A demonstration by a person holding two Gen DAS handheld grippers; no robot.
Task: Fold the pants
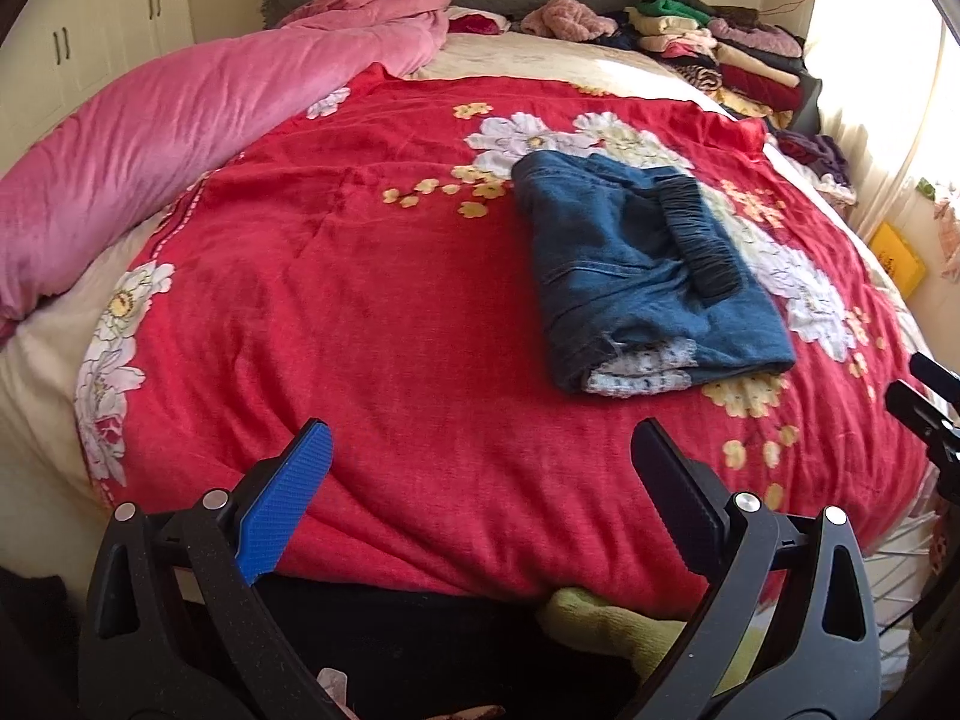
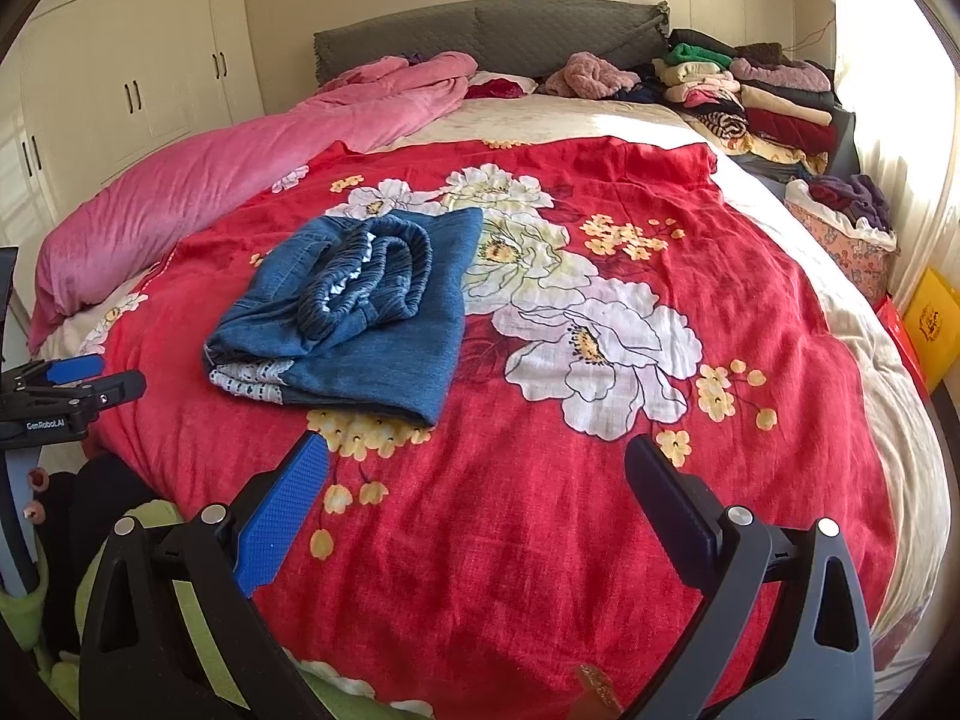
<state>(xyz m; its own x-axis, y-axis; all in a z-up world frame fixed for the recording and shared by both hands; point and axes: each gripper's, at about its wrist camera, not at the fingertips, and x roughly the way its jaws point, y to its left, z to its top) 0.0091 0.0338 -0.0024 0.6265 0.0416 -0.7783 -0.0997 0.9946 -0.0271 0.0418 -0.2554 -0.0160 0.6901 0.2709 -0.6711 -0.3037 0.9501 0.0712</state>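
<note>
A pair of blue denim pants lies folded into a compact bundle on the red floral blanket, its dark elastic waistband on top and a white lace hem at the near end. In the right wrist view the same pants sit left of centre. My left gripper hovers open over the blanket's near edge, well short of the pants, nothing between its fingers. My right gripper is open too, near the pants' front corner and apart from them. Part of the other gripper shows at the left edge.
A pink duvet is bunched along the bed's left side. Stacks of folded clothes sit at the far right by the grey headboard. A basket of clothes and a yellow box stand right of the bed. Wardrobe doors fill the left wall.
</note>
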